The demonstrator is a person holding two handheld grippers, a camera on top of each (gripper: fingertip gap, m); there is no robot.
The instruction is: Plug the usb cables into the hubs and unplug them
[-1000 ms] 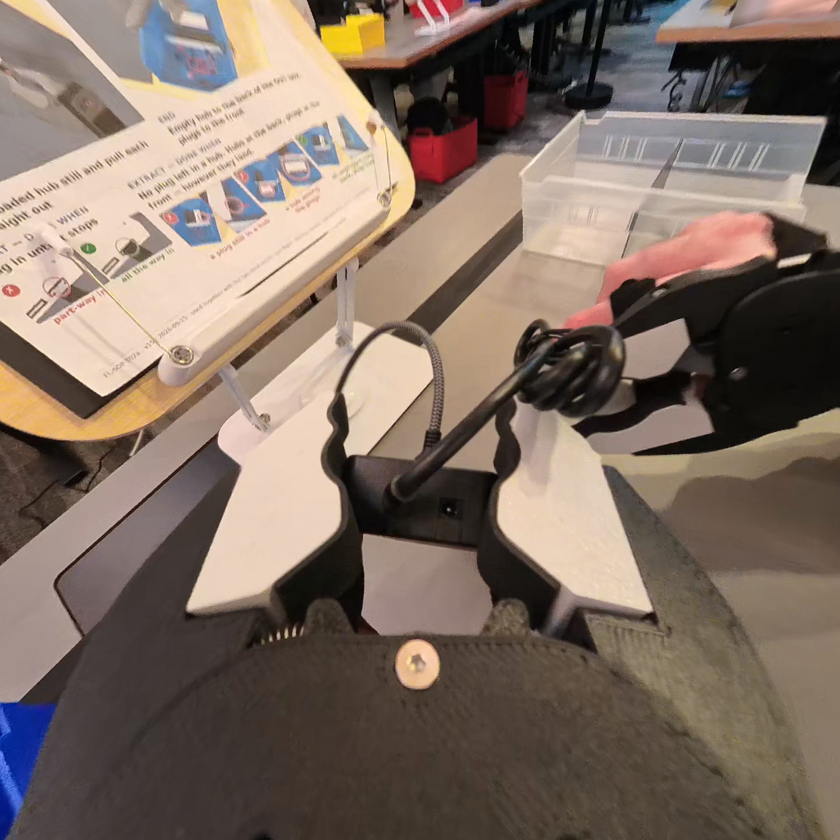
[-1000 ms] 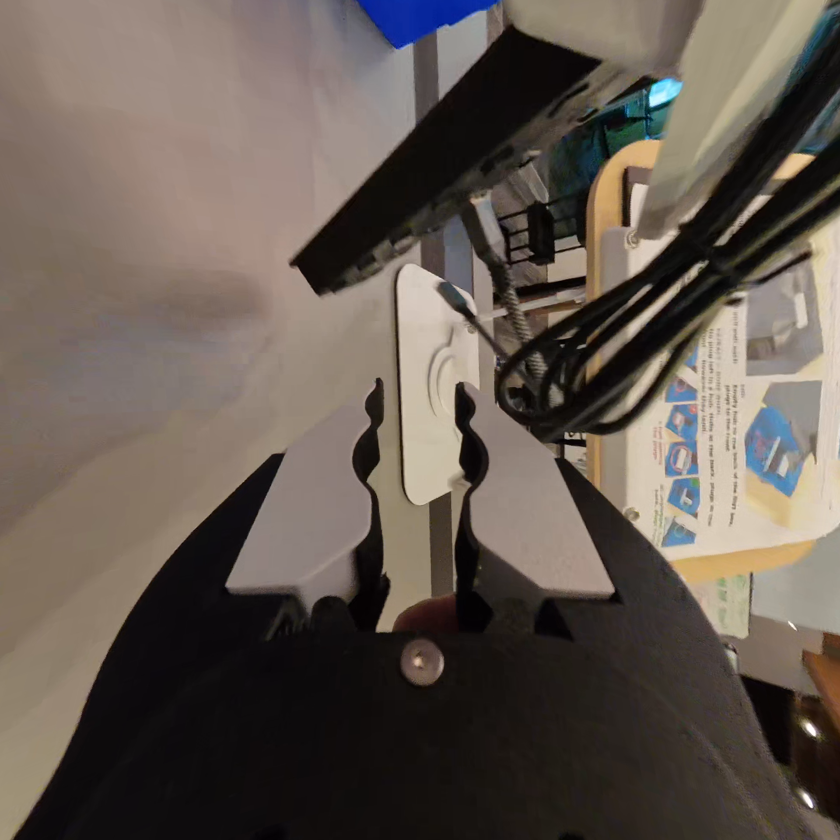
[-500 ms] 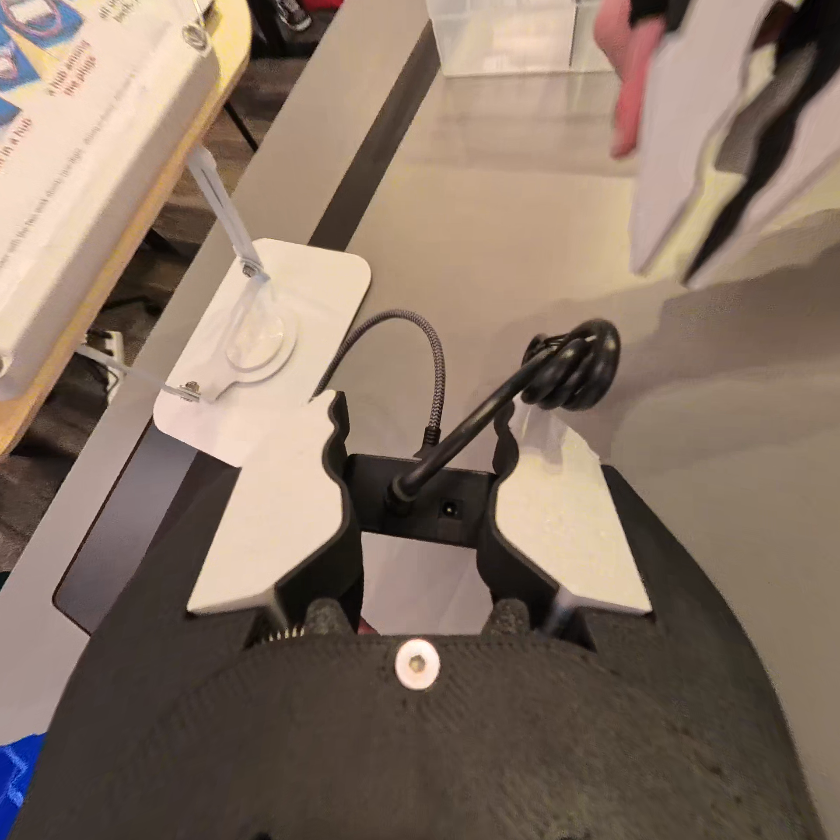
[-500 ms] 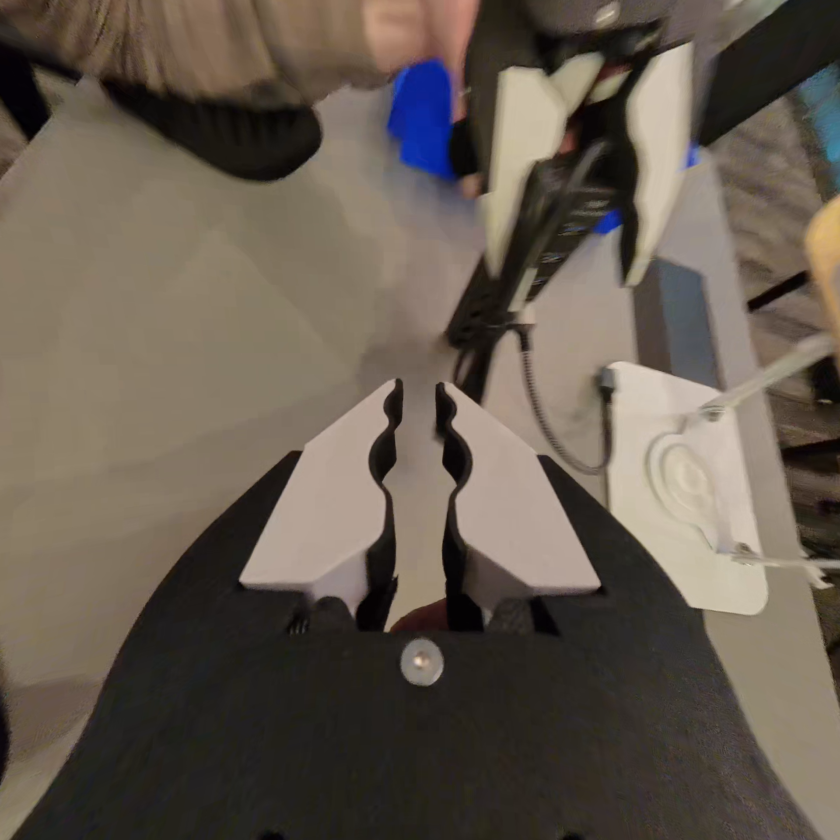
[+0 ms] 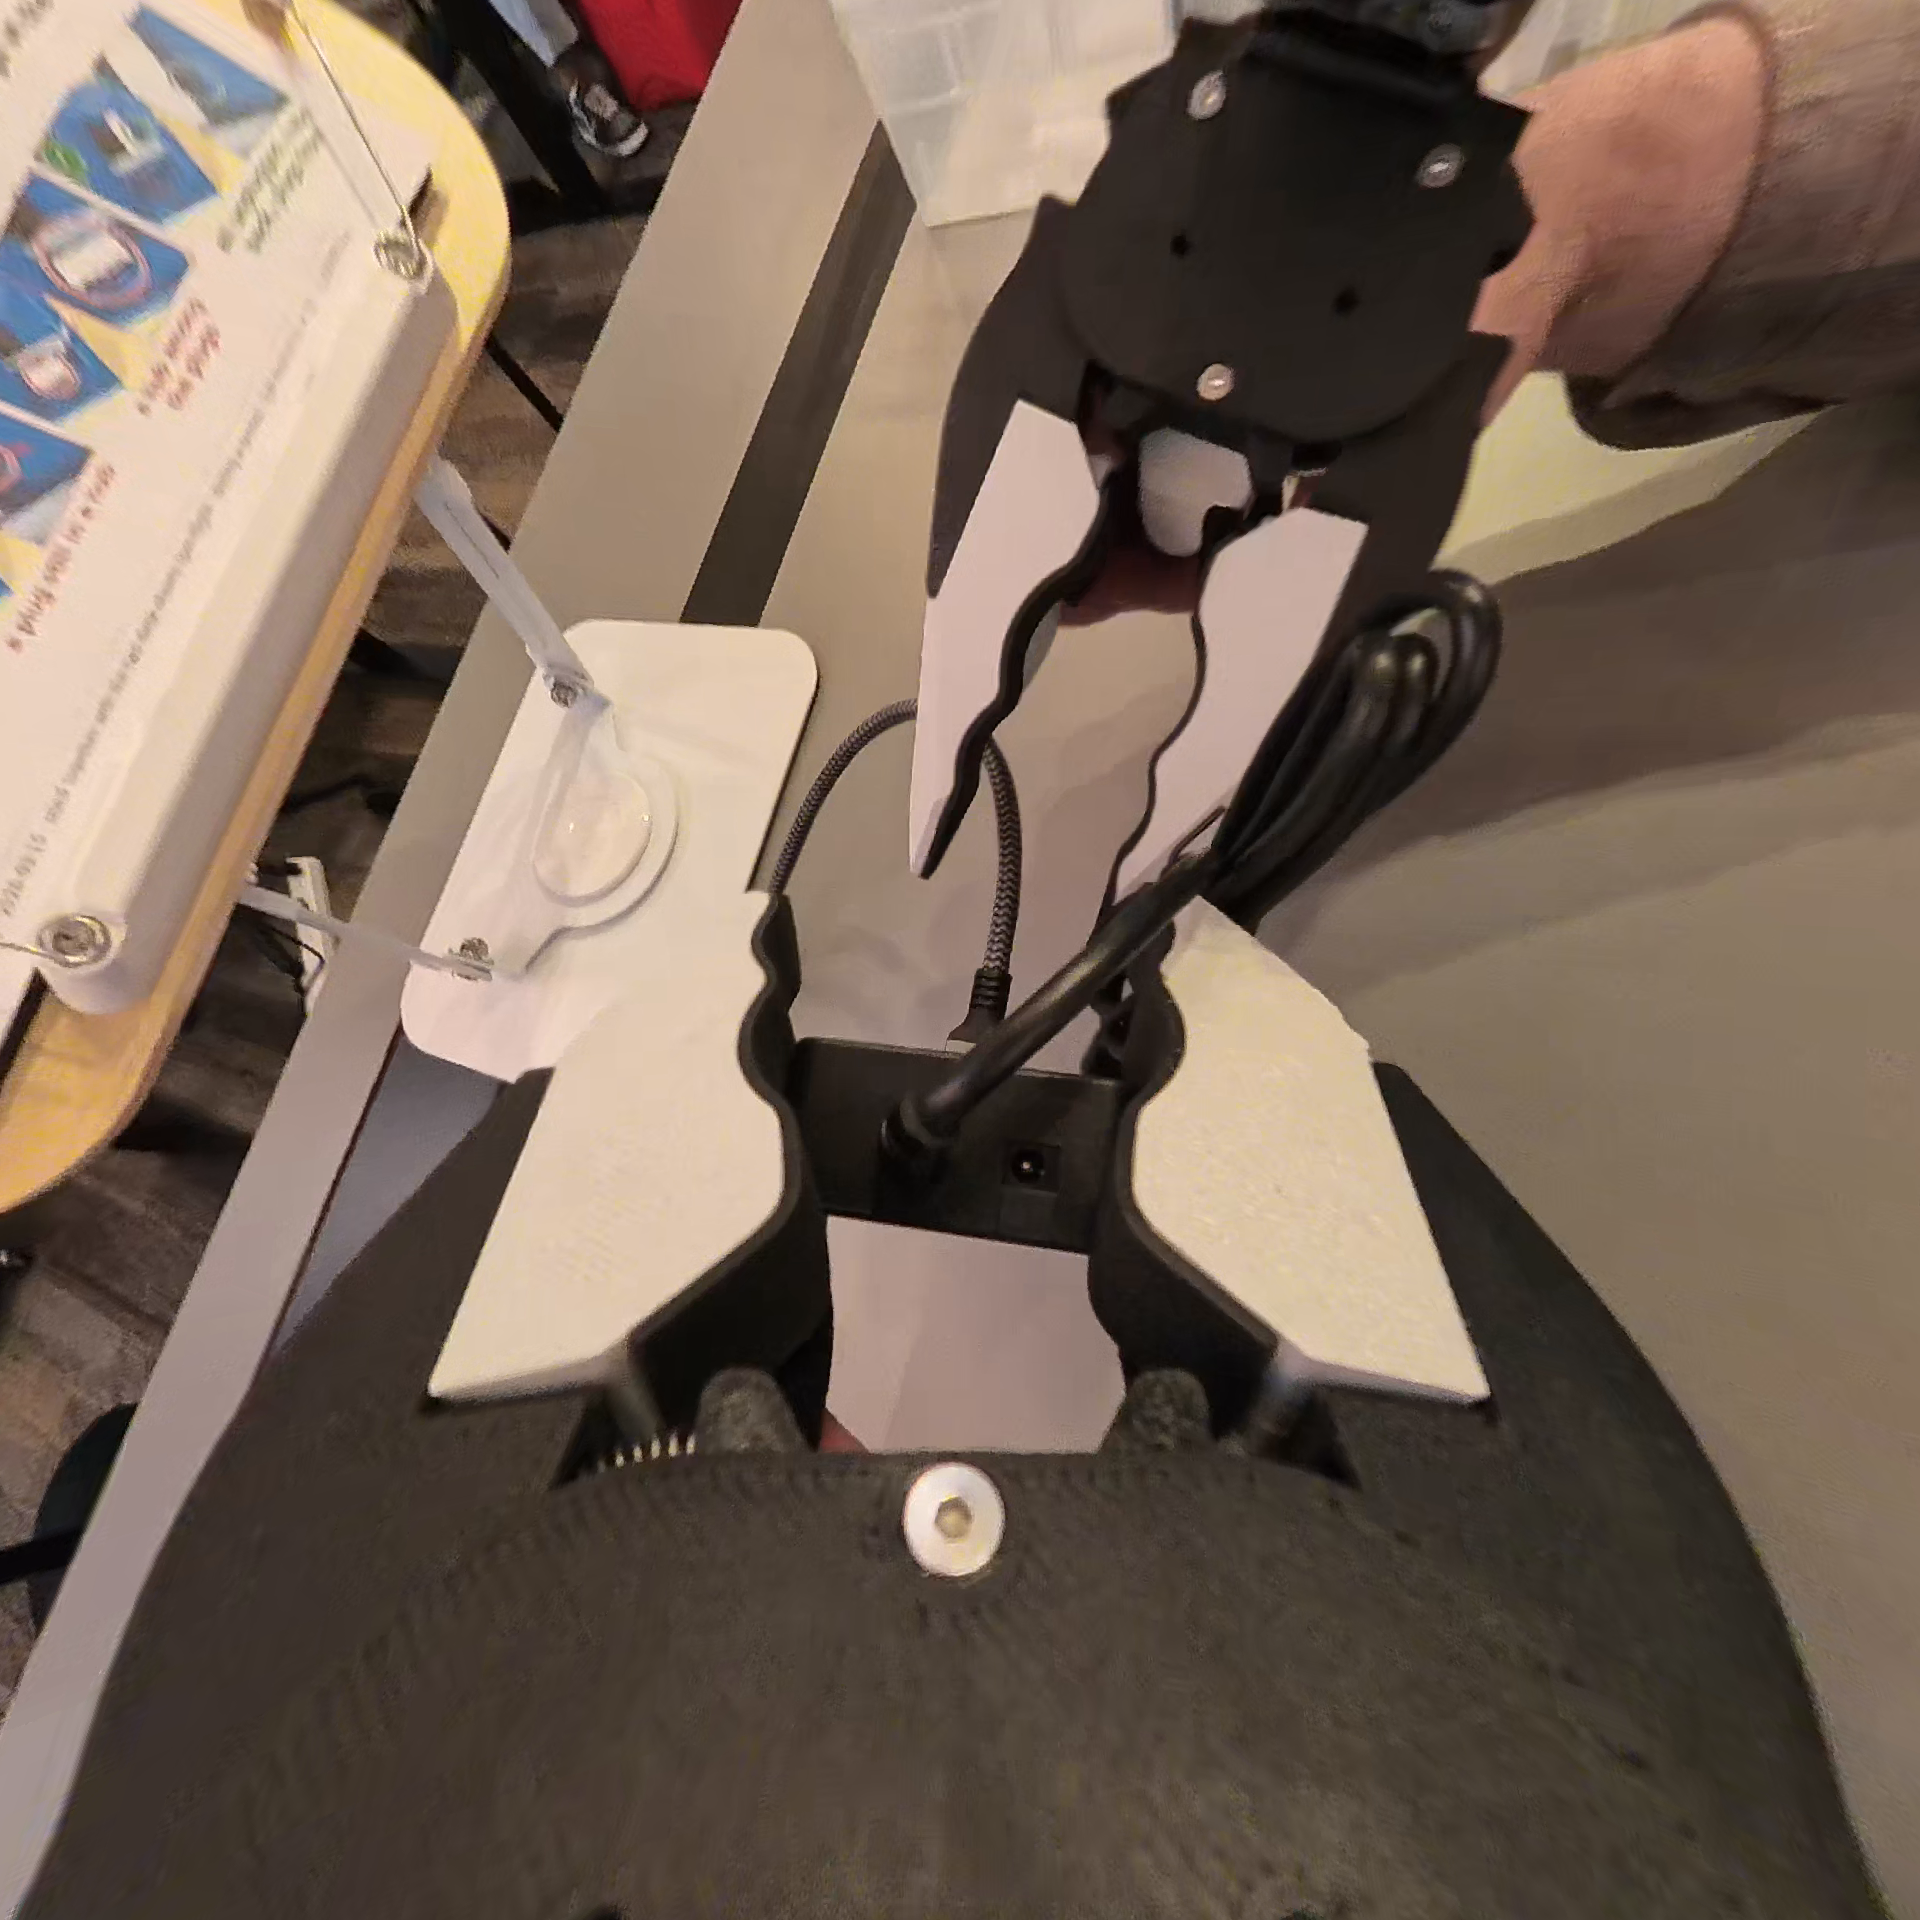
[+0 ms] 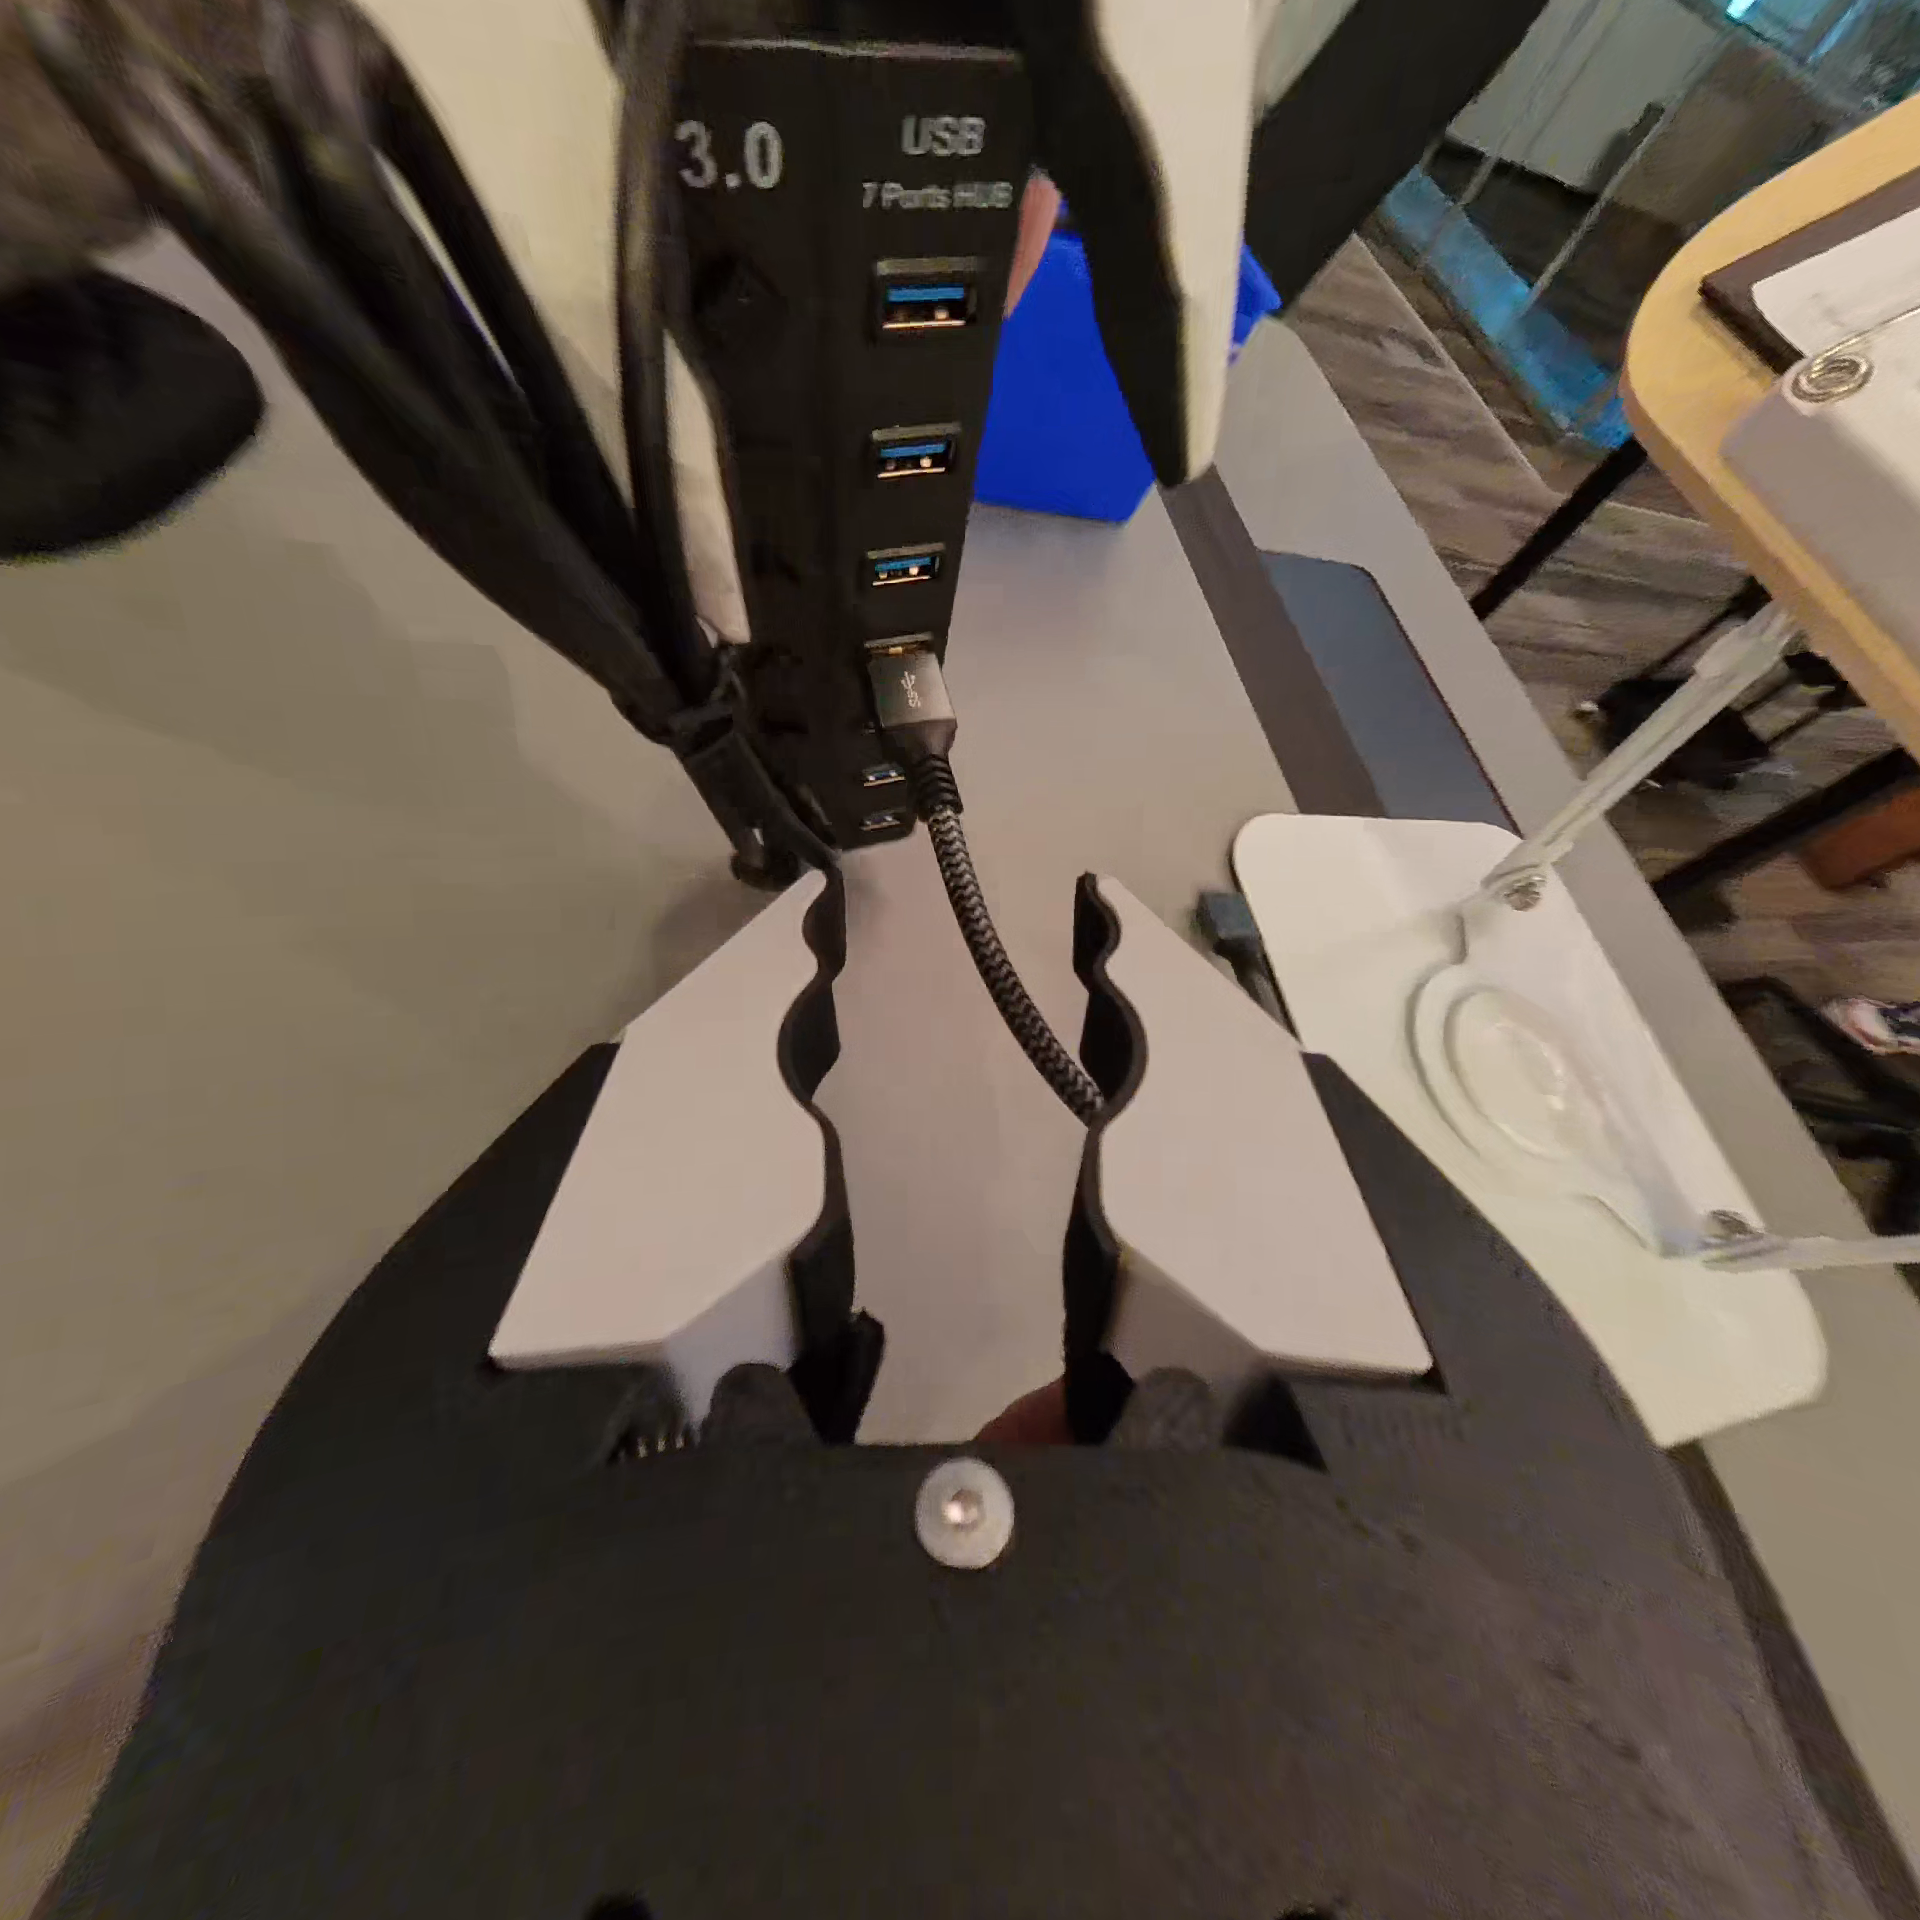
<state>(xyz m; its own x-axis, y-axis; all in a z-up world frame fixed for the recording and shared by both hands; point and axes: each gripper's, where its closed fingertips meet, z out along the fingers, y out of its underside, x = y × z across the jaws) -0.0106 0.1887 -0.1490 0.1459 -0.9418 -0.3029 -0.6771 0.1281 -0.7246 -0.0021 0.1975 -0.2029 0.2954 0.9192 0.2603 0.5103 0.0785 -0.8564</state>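
Note:
My left gripper (image 5: 977, 935) is shut on the end of a black USB hub (image 5: 956, 1143) and holds it above the grey table. In the right wrist view the hub (image 6: 831, 416) shows its row of blue ports, clamped between the left gripper's white fingers (image 6: 1164, 260). A grey braided cable (image 6: 1013, 987) has its plug (image 6: 909, 696) seated in a middle port. My right gripper (image 6: 956, 894) is open, and the braided cable runs between its fingers just below the plug. It also shows in the left wrist view (image 5: 1023, 862). The hub's own black cord (image 5: 1382, 727) hangs bundled beside it.
An instruction board (image 5: 208, 416) on a stand stands at the table's left edge, on a white base plate (image 5: 623, 810) that also shows in the right wrist view (image 6: 1507, 1091). A clear plastic bin (image 5: 935, 104) sits farther back. A blue bin (image 6: 1049, 395) lies behind the hub.
My right gripper has swung round to face the hub, opened wider and closed in around the braided cable. My left gripper still holds the hub, now tilted down over the table.

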